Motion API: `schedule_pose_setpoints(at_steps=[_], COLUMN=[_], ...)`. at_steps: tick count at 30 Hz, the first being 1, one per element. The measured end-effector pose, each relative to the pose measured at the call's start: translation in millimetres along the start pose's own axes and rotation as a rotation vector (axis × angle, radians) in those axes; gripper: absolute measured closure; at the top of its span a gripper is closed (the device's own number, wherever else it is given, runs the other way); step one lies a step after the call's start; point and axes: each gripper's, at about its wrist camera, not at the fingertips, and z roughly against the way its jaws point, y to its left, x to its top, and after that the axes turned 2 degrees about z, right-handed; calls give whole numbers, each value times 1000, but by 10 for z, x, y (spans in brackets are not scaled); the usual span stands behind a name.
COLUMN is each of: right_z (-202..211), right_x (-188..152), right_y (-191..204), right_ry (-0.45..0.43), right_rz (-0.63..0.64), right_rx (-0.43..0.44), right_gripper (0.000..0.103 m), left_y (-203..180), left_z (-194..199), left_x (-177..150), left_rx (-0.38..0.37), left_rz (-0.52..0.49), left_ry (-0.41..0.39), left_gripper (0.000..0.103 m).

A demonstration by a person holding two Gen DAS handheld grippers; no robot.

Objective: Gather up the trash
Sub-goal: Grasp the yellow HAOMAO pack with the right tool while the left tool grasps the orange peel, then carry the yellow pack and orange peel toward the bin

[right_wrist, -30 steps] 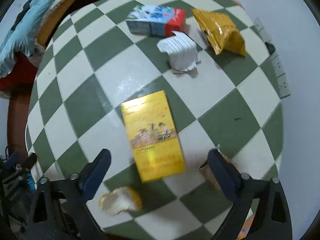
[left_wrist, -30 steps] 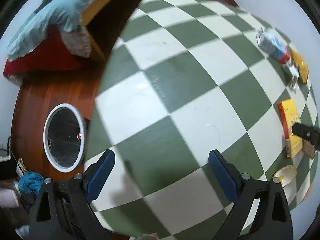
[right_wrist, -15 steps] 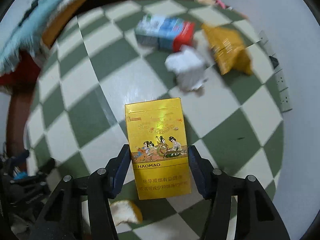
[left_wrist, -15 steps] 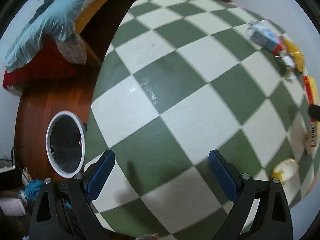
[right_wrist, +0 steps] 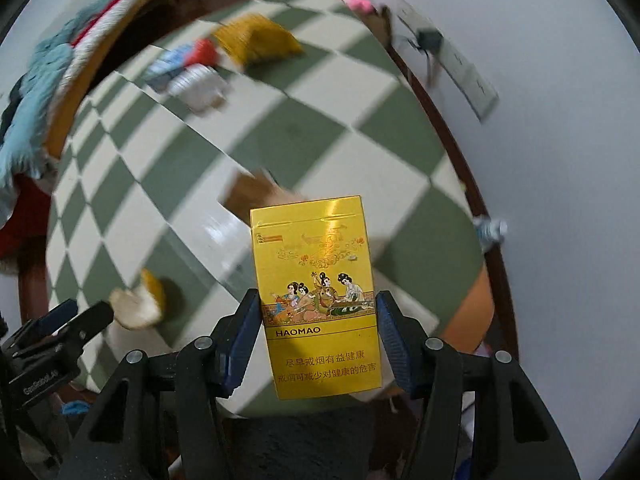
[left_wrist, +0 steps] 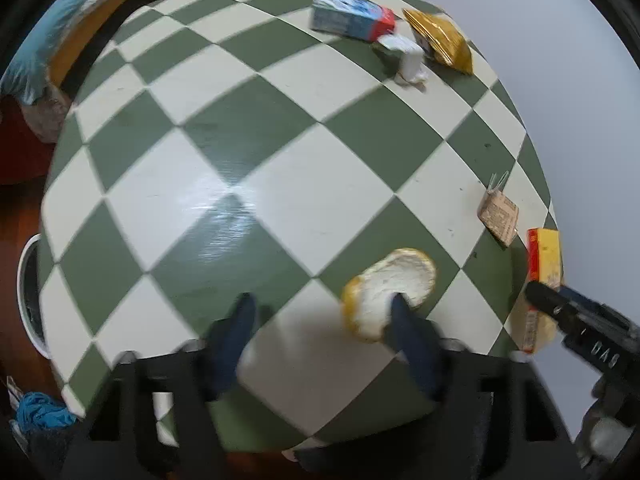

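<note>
My right gripper (right_wrist: 316,308) is shut on a yellow cigarette box (right_wrist: 316,296) and holds it above the checkered floor; the box also shows at the right edge of the left wrist view (left_wrist: 544,264). My left gripper (left_wrist: 322,310) is open, low over the floor, its right finger touching or overlapping an orange peel (left_wrist: 390,290). The peel also shows in the right wrist view (right_wrist: 140,300). A blue and red carton (left_wrist: 352,20), a crumpled white paper (left_wrist: 408,58), a yellow snack bag (left_wrist: 440,40) and a small brown wrapper (left_wrist: 498,214) lie on the floor.
A white-rimmed bin (left_wrist: 28,296) stands at the left edge on the wooden floor. A bed with blue and red bedding (left_wrist: 36,60) is at the far left. A white wall (left_wrist: 540,60) with a power strip (right_wrist: 460,68) runs along the right.
My right gripper has lifted the yellow box off the floor and swung it right. My left gripper has moved right and forward, down to the orange peel.
</note>
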Motion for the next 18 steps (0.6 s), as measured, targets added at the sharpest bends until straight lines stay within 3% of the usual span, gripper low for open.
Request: schedule_pose_setpoints(at_steps=[2, 3, 5, 8, 12, 14, 18], right_z=[-118, -176, -268, -330, -342, -325, -248], right_x=[-42, -46, -37, -30, -67, -67, -109], right_y=[-6, 1, -23, 39, 91, 98, 167], right_ry=[11, 24, 35, 37, 22, 14, 8], right_rz=[-13, -16, -32, -3, 17, 22, 30], right_rx=[-3, -6, -26, -65, -100, -103, -76], right_gripper=[43, 43, 43, 38, 37, 43, 44], left_y=[-39, -82, -161, -218, -230, -192, -129], left_z=[-78, -91, -84, -60, 25, 97, 261], left_x=[31, 24, 9, -6, -13, -26, -11], left_rx=[26, 48, 48, 75, 106, 110, 123], left_rz=[-22, -39, -70, -99, -113, -112, -112], left_ry=[-1, -17, -30, -53, -89, -102, -140], left_gripper=[67, 68, 87, 94, 97, 98, 98])
